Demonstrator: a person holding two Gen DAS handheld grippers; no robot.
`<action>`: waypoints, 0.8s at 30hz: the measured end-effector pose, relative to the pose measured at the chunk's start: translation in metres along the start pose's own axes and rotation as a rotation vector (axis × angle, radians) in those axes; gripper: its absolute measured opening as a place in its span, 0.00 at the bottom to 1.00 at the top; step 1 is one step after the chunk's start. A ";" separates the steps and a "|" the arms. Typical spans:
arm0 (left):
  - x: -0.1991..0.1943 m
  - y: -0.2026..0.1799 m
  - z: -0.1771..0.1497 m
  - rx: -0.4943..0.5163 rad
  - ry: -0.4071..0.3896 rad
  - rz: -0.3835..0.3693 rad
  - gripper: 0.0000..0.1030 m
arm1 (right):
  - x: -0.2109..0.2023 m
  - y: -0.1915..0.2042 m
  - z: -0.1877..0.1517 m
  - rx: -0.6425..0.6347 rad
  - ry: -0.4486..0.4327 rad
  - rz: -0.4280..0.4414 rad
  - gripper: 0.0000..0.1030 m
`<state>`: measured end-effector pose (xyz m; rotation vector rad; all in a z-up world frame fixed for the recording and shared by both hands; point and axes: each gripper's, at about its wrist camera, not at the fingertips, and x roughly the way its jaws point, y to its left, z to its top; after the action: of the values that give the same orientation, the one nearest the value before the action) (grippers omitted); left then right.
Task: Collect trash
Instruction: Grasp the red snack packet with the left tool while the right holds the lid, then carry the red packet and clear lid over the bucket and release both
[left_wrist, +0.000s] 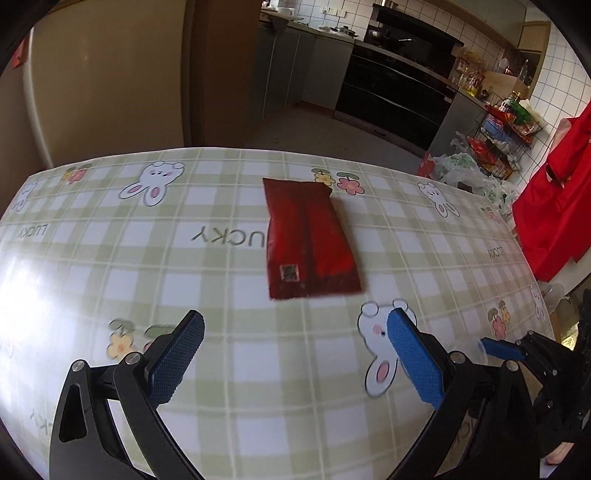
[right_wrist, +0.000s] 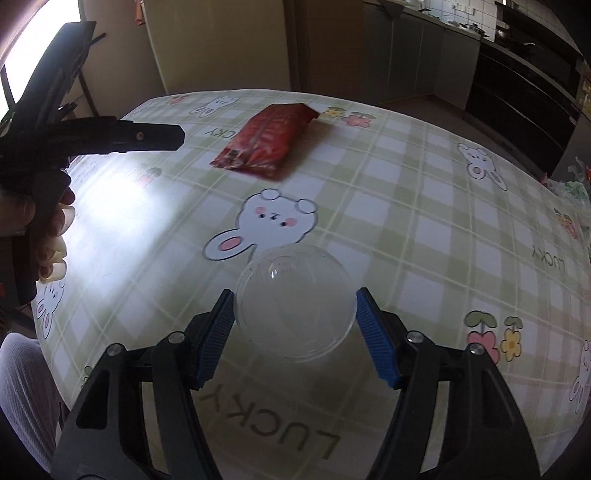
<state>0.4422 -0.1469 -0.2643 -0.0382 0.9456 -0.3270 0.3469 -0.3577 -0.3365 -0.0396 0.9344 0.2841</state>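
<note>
Since the clear plastic cup (right_wrist: 295, 302) is already pinched between the right gripper's (right_wrist: 295, 332) pads, the red packet (left_wrist: 310, 236) dead ahead of the wide-open, empty left gripper (left_wrist: 295, 354) is lined up lengthwise, pretty handy.

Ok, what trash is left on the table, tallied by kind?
Red snack packet: 1, lying flat on the tablecloth, ahead of the open left claw.
Clear plastic dome lid: 1, between the right claw pads.
Total: 2
</note>
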 end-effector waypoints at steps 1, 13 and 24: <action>0.012 -0.004 0.008 0.001 0.004 0.006 0.94 | -0.001 -0.012 0.002 0.025 -0.008 -0.010 0.65; 0.124 -0.026 0.067 -0.003 0.149 0.141 0.94 | -0.011 -0.079 -0.002 0.161 -0.034 -0.033 0.65; 0.078 0.005 0.049 -0.018 0.142 0.112 0.42 | -0.025 -0.039 -0.002 0.135 -0.045 0.026 0.65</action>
<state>0.5248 -0.1702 -0.2973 0.0218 1.0867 -0.2195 0.3410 -0.4012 -0.3212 0.1024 0.9084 0.2444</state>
